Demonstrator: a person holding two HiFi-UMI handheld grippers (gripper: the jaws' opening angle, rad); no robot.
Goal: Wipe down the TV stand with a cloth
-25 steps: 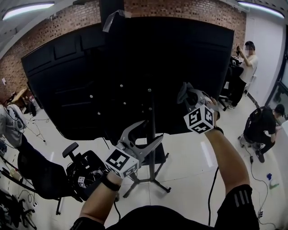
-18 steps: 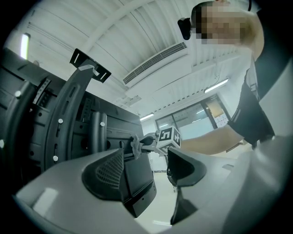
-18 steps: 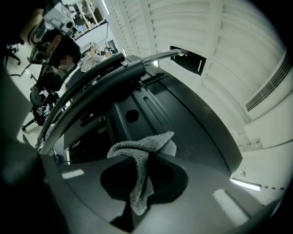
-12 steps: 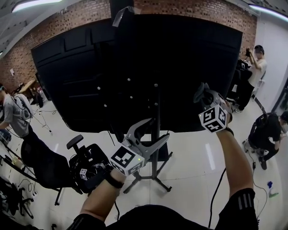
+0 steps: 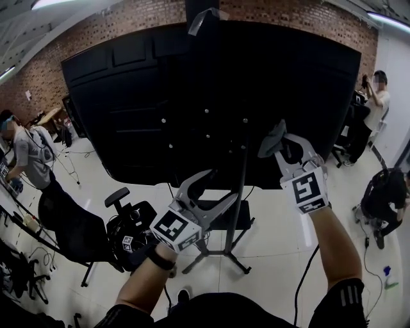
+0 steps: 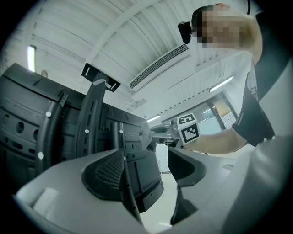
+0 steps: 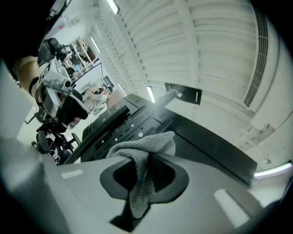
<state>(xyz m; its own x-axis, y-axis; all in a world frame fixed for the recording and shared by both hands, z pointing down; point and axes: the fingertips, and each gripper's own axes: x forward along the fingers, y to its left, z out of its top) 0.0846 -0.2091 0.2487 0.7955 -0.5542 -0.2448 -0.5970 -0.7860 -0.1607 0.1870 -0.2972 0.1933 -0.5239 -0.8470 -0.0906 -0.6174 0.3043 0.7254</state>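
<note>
The TV stand (image 5: 238, 192) stands on a glossy white floor (image 5: 282, 237): a dark pole on splayed feet. It carries a large black panel (image 5: 211, 90), seen from its screw-studded rear. A brick wall (image 5: 122, 19) runs behind it.

Right gripper (image 5: 280, 142): jaws clenched on a grey cloth (image 5: 270, 139), whose folds bunch above the jaws and hang down between them in the right gripper view (image 7: 139, 155). The cloth is raised before the panel's lower right area, just beside the pole; contact cannot be confirmed.

Left gripper (image 5: 214, 191): jaws released, nothing between them. It is held lower, left of the pole.

A black office chair (image 5: 77, 237) stands at left. People occupy both room edges.
</note>
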